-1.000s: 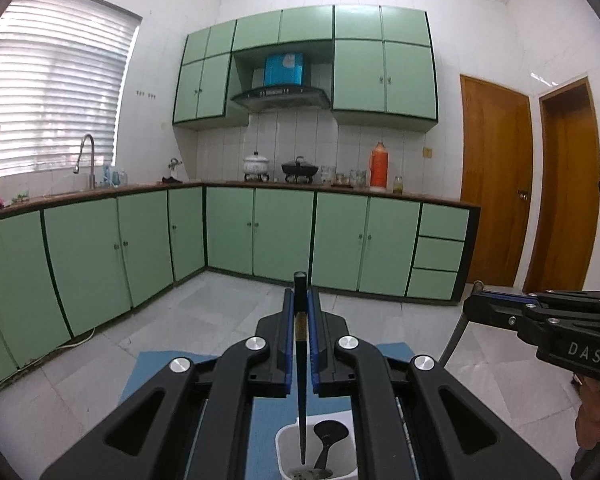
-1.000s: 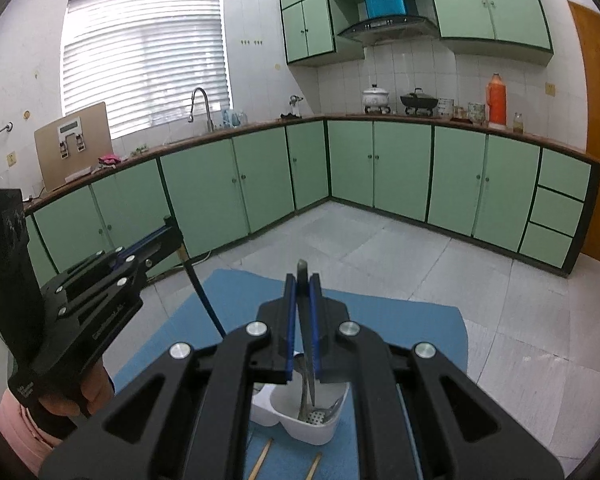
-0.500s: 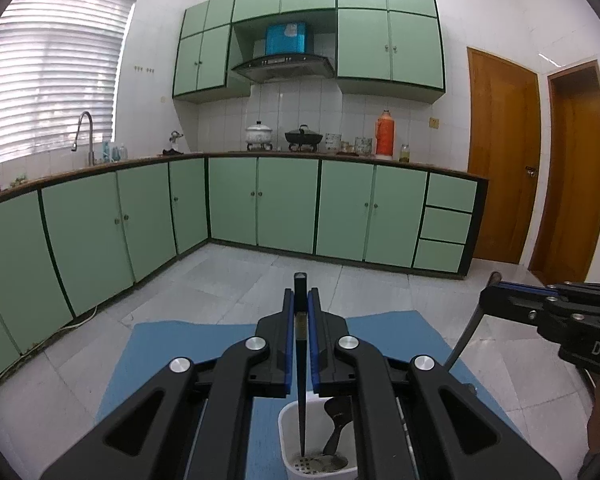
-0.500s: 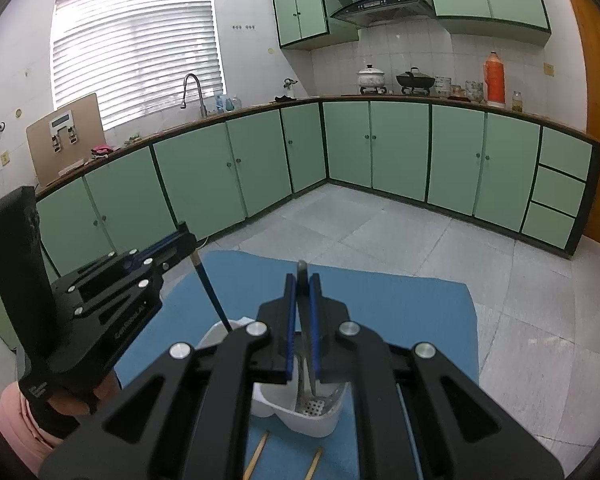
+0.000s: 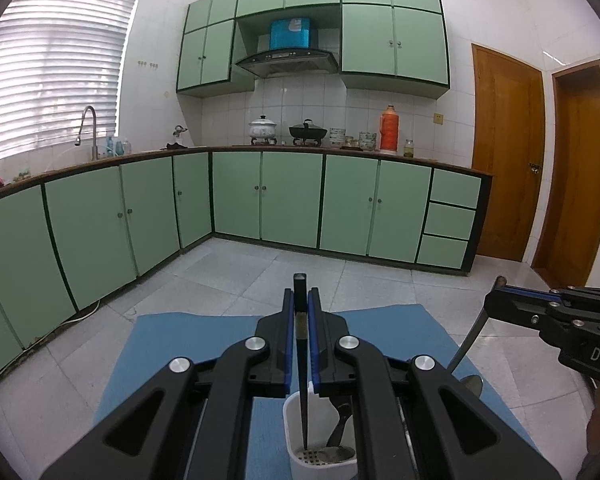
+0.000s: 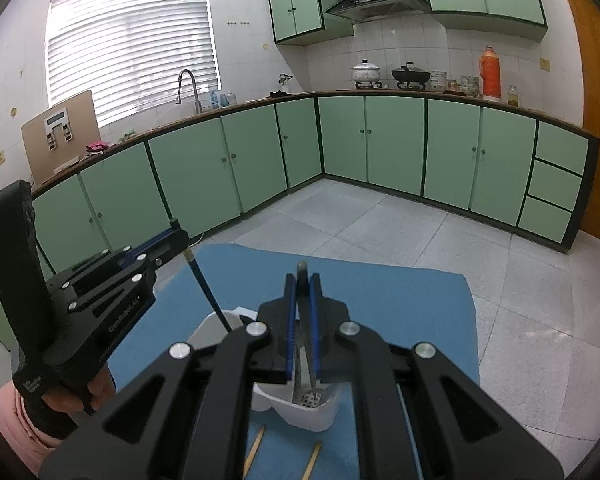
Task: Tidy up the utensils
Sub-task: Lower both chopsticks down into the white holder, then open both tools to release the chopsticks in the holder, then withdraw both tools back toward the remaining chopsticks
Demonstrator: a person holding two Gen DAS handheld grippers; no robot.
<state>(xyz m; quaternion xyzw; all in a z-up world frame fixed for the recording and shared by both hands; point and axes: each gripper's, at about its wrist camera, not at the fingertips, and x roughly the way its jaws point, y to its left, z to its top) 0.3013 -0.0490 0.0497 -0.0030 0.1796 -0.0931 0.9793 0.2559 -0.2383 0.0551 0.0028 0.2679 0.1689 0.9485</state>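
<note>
Two utensils hang point-down over one white utensil caddy (image 5: pixel 296 416), and the coming move turns on how each stands to its own compartment. My left gripper (image 5: pixel 301 312) has its fingers pinched narrow on a dark chopstick (image 5: pixel 302 400), gripped near its top end. Its long axis runs almost straight down from the pads toward six o'clock in the left wrist view, and its tip sits at, or just above, the perforated floor of the round compartment; I cannot tell whether it touches. A spoon (image 5: pixel 339 432) already leans in that same compartment at about four o'clock from the tip. My right gripper (image 6: pixel 302 300) is likewise clamped narrow on a metal utensil handle (image 6: pixel 309 356), whose lower end reaches into the caddy's (image 6: pixel 320 416) right-hand compartment, also at six o'clock from the pads; the working end is hidden by the fingers. Both hands are equally near. I judge each piece low enough to let go, since both shafts stand nearly upright inside the walls. Two loose wooden chopsticks (image 6: pixel 256 450) lie on the blue mat (image 6: pixel 400 300) nearer me, still to be sorted.
</note>
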